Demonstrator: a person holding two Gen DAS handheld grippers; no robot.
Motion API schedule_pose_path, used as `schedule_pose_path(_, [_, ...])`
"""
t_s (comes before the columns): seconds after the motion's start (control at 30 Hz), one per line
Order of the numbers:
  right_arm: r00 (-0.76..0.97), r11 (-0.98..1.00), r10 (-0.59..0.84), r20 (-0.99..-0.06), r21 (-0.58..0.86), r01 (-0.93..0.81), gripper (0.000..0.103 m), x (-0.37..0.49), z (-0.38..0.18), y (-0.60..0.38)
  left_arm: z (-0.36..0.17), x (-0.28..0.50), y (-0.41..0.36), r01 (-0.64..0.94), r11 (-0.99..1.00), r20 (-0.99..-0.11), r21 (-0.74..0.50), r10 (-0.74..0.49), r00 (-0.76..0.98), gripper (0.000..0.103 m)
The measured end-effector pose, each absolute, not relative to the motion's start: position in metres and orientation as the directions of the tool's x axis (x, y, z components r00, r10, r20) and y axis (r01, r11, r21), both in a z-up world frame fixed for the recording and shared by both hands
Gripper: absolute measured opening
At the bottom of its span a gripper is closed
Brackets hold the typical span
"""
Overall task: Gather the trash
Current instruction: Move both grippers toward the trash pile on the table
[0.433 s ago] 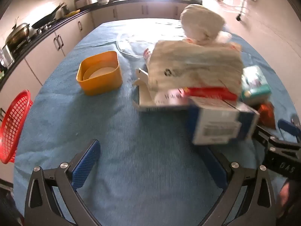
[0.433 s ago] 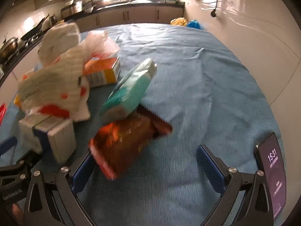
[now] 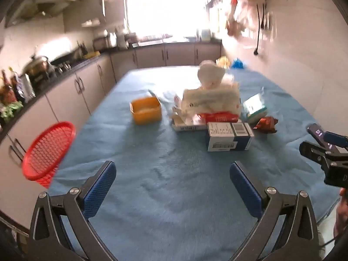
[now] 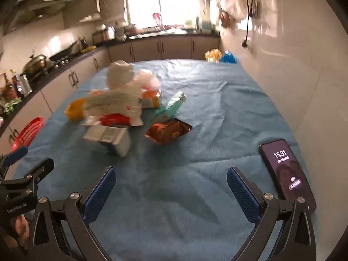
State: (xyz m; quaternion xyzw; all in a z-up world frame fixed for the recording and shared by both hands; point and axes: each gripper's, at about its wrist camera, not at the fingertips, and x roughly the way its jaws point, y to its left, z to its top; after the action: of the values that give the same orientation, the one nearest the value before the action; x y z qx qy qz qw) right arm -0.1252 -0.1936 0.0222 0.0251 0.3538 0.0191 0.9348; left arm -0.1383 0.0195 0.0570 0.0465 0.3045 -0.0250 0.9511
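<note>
A pile of trash sits mid-table on the blue cloth: a white-and-blue carton [image 3: 228, 138] [image 4: 108, 138], a white plastic bag [image 3: 211, 102] [image 4: 113, 102] over red packaging, a teal pack [image 3: 254, 107] [image 4: 169, 106] and an orange snack wrapper [image 3: 266, 125] [image 4: 168, 131]. A red basket [image 3: 46, 152] [image 4: 27, 133] hangs off the table's left edge. My left gripper [image 3: 173, 187] is open and empty, well short of the carton. My right gripper [image 4: 170, 190] is open and empty, short of the wrapper.
A yellow tub [image 3: 145, 109] stands left of the pile. A phone [image 4: 286, 171] lies by the right gripper near the table edge. Kitchen counters with pots run along the left and back; a wall is on the right.
Both grippers have pulled back and tilted up; the trash pile now looks farther away and the room is in view. Both stay open and empty.
</note>
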Motion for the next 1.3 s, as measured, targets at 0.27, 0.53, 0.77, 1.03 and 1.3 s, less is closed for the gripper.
schedule_pose_path(0.27, [0.774,0.999,0.048,-0.632,0.047,-0.024,0.102,-0.172,0.018,-0.176,0.053,-0.169,0.021,0.037,0.996,-0.54,0.087,0.016,0.841,0.103])
schedule_pose_path(0.53, [0.774,0.997,0.043,-0.631,0.072,0.003,0.102,-0.181,0.017,-0.186,0.045,-0.166,0.018,0.041,0.996,-0.569,0.081,0.013,0.822,0.103])
schedule_pose_path(0.77, [0.76,0.996,0.071,-0.646,0.088,-0.019,0.102,-0.177,0.013,-0.18,0.04,-0.165,0.024,0.035,0.996,-0.584,0.079,0.017,0.811,0.103])
schedule_pose_path(1.03, [0.745,0.997,0.072,-0.663,0.079,-0.026,0.102,-0.172,0.009,-0.175,0.038,-0.164,0.029,0.036,0.997,-0.596,0.067,0.011,0.803,0.103])
schedule_pose_path(1.3, [0.744,0.997,0.073,-0.665,0.079,-0.027,0.102,-0.17,0.009,-0.174,0.038,-0.164,0.029,0.037,0.997,-0.598,0.066,0.01,0.801,0.103])
